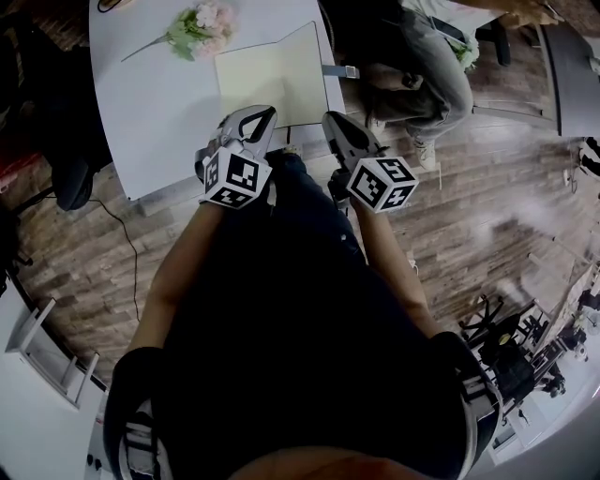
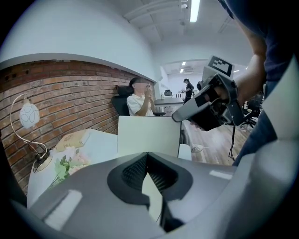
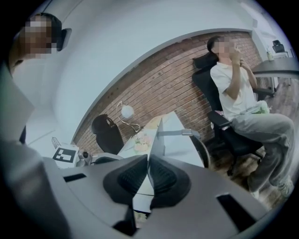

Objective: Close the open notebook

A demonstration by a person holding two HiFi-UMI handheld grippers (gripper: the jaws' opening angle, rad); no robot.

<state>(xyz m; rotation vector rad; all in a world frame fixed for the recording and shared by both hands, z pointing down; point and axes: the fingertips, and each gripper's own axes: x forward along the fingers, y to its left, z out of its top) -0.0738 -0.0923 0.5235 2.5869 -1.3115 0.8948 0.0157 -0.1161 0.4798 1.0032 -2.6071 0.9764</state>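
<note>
Forearms (image 1: 178, 267) forward, hand-held grippers (image 1: 269, 114) (image 1: 330, 120) angled downward.

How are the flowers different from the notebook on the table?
The flowers are a bumpy pink and green bunch, while the notebook is a plain cream rectangle. The flowers look smaller than the notebook. The flowers lie farther back, and the notebook sits closer to the near edge. Both rest on the white table.
</note>
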